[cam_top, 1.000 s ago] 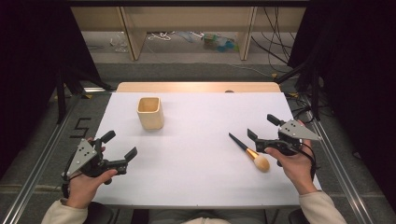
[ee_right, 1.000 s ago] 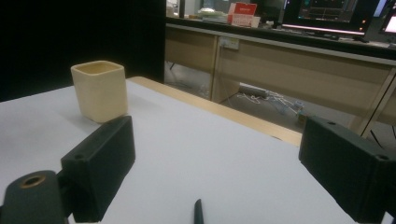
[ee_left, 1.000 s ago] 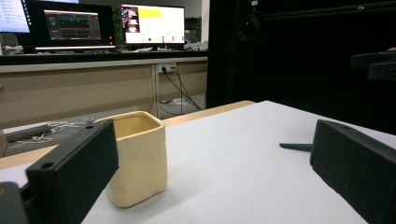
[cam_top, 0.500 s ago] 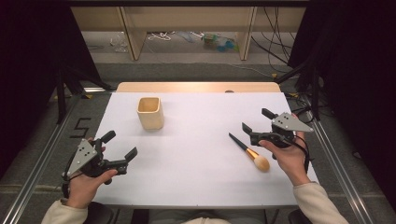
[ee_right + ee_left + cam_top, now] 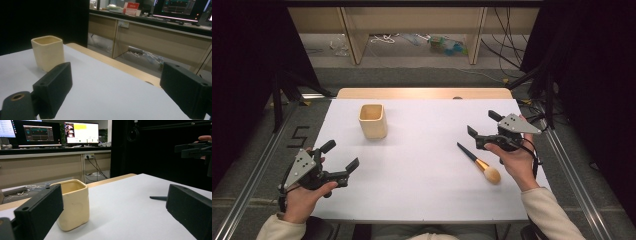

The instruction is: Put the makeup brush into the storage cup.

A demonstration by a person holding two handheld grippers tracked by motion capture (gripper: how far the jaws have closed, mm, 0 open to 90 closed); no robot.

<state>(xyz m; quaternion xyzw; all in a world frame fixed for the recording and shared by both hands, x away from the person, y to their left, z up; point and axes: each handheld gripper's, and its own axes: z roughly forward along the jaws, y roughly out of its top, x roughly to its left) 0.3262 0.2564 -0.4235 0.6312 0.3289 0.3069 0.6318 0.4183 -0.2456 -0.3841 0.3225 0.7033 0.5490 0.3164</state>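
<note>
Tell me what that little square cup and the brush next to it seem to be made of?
The cup looks like pale unglazed clay or light wood: matte cream walls, slightly uneven, no shine. The look leaves it open. The brush has a dark, smooth handle, likely plastic or painted wood, a gold band that looks metallic, and a soft, fluffy tan head of bristles.

In the left gripper view, only the dark handle tip of the makeup brush [image 5: 158, 198] shows, the rest hidden behind the left gripper's [image 5: 112, 212] wide-apart jaws, and the right gripper [image 5: 195, 150] is cut off by the picture's right edge. In the right gripper view, the right gripper's [image 5: 120, 97] near jaw covers the lower corner of the cream cup [image 5: 48, 52]. The screens [image 5: 81, 132] behind the desk are too blurred to read.
</note>
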